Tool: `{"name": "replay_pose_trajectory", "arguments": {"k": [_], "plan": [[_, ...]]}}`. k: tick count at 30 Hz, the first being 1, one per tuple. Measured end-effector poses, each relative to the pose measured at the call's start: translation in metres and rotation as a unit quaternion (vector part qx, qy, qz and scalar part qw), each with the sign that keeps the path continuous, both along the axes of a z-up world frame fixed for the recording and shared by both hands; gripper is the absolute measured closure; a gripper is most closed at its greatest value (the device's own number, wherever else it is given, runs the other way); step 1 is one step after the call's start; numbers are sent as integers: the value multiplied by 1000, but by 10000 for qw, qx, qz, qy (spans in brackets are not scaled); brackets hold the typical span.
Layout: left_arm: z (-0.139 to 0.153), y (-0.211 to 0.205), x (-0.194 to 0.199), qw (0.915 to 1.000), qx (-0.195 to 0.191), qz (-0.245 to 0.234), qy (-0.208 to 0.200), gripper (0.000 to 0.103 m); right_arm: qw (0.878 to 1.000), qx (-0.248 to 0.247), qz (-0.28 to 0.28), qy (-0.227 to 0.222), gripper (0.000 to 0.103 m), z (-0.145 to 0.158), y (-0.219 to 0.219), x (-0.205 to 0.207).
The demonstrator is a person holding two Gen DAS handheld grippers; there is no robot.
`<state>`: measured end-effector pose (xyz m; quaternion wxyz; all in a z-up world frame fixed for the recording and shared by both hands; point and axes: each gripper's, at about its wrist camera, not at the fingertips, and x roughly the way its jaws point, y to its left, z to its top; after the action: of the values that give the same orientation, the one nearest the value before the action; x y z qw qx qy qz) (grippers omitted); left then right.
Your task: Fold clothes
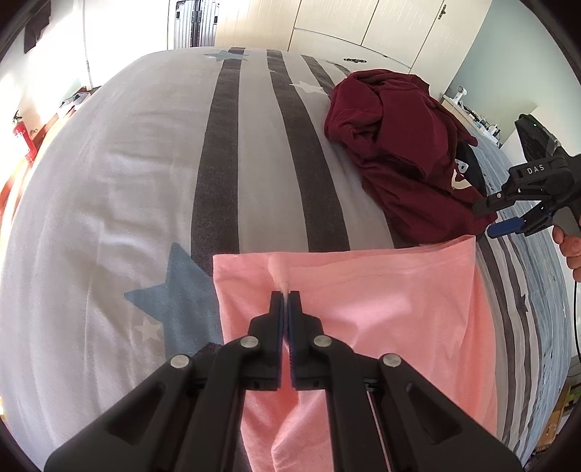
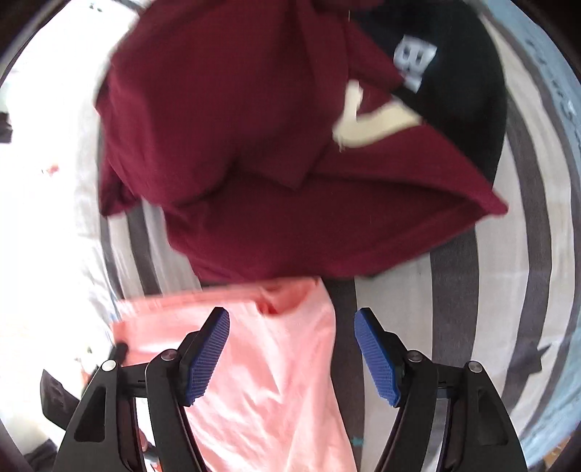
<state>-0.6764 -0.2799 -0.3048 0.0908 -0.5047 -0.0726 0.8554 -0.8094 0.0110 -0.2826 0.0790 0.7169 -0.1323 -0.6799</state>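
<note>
A pink garment (image 1: 381, 312) lies folded flat on the striped bedspread (image 1: 145, 174). My left gripper (image 1: 285, 296) is shut on a pinch of its pink cloth near the top edge. My right gripper (image 2: 292, 326) stands open above the pink garment (image 2: 276, 381), nothing between its blue pads (image 2: 208, 355). In the left wrist view the right gripper (image 1: 497, 218) hovers off the garment's far right corner, held by a hand (image 1: 572, 250).
A crumpled maroon garment (image 1: 399, 145) lies beyond the pink one, partly over a black garment with white lettering (image 2: 454, 72). White wardrobe doors (image 1: 363, 21) stand past the bed. A red object (image 1: 21, 134) sits at the left bedside.
</note>
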Motion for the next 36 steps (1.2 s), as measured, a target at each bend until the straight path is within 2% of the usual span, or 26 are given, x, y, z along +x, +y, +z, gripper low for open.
{"name": "replay_pose_trajectory", "arguments": {"k": [3,6,12,13,18,25,26,27,28,31,34,36], "plan": [[3,-5,-6,9998,-48,140,97,102,9979,-233,-41,611,35,8,8,11],[5,-14,-12,9995,-7,270,169,102,9940,-372,-55,1031,36,5,18,32],[-3,-31,-15,9992,26,398,69,102,9842,-320,315,1713,41,-13,28,73],[-4,-32,-15,9992,38,393,68,102,9831,-332,411,1755,42,-17,28,79],[-10,-33,-15,9991,-23,420,0,102,9802,-132,714,1844,58,-39,20,97],[-23,-37,-17,9982,-40,560,-200,102,9759,-137,424,2135,61,-46,11,90],[-25,-37,-17,9982,-18,572,-201,102,9750,-148,487,2165,72,-46,8,90],[-26,-37,-17,9981,3,584,-201,102,9743,-164,588,2169,93,-45,4,90],[-27,-37,-16,9981,23,592,-192,102,9732,-140,696,2187,99,-45,0,90],[-22,-37,-13,9983,106,566,-26,102,9661,125,912,2411,100,-38,-9,96],[-15,-37,-10,9983,180,537,139,102,9605,104,807,2661,101,-21,-7,102],[-20,-36,-12,9985,108,530,105,102,9543,204,900,2843,101,-13,-11,106]]}}
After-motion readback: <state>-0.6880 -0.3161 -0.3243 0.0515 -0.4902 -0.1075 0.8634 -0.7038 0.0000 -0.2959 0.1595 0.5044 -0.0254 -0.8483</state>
